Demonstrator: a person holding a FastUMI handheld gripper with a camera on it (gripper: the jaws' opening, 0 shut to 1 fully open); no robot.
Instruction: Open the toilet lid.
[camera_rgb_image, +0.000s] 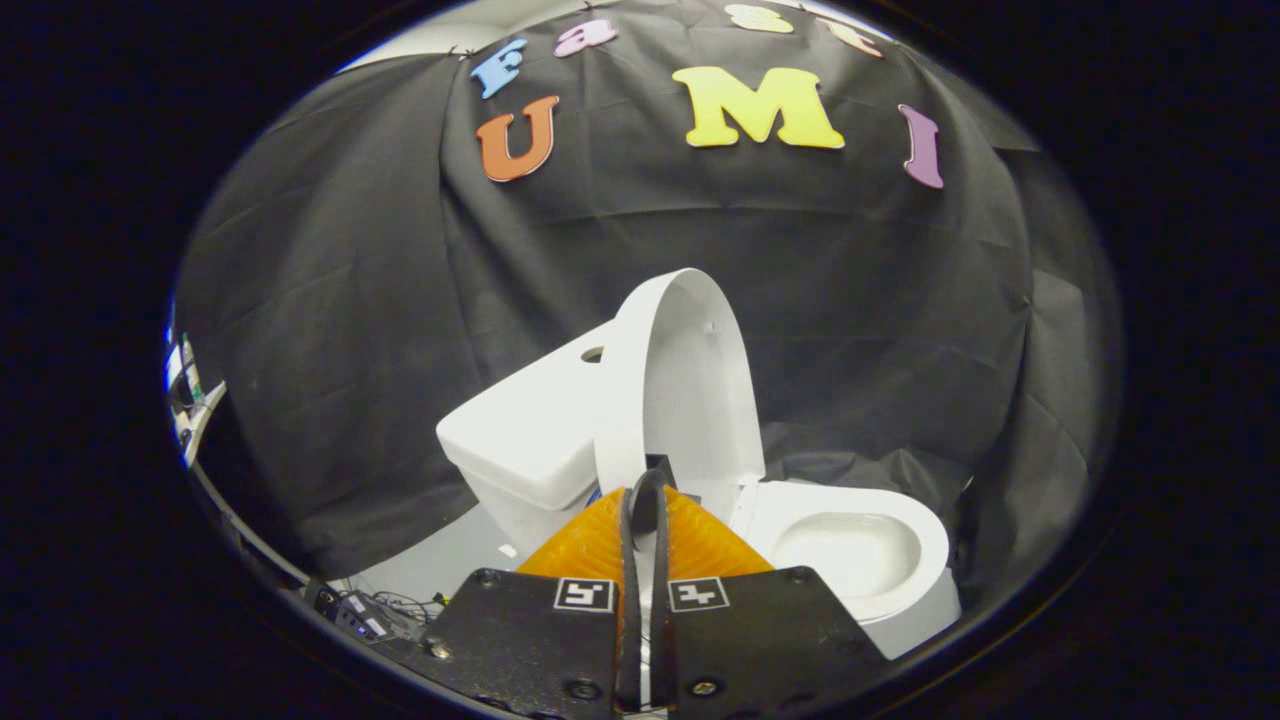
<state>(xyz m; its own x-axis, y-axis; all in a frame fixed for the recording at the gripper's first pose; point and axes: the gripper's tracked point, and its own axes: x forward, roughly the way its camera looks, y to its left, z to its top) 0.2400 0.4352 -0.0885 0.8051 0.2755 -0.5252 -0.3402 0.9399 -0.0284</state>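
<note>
Gripper view: gripper (646, 490) at 6 o'clock, fingers nearly together, tips meeting, narrow slit between; tips right at lower edge of toilet lid (675, 385), whether pinching it cannot tell. Toilet lid white, glossy, raised upright, standing edge-on just ahead of fingertips at 12 o'clock from them. Toilet tank (530, 430) white, at 10 o'clock from tips, behind lid. Toilet bowl (850, 545) white, open, uncovered, at 3 o'clock from tips.

light: even, soft | focus: sharp centre | edges: strong fisheye bending | glare: none
</note>
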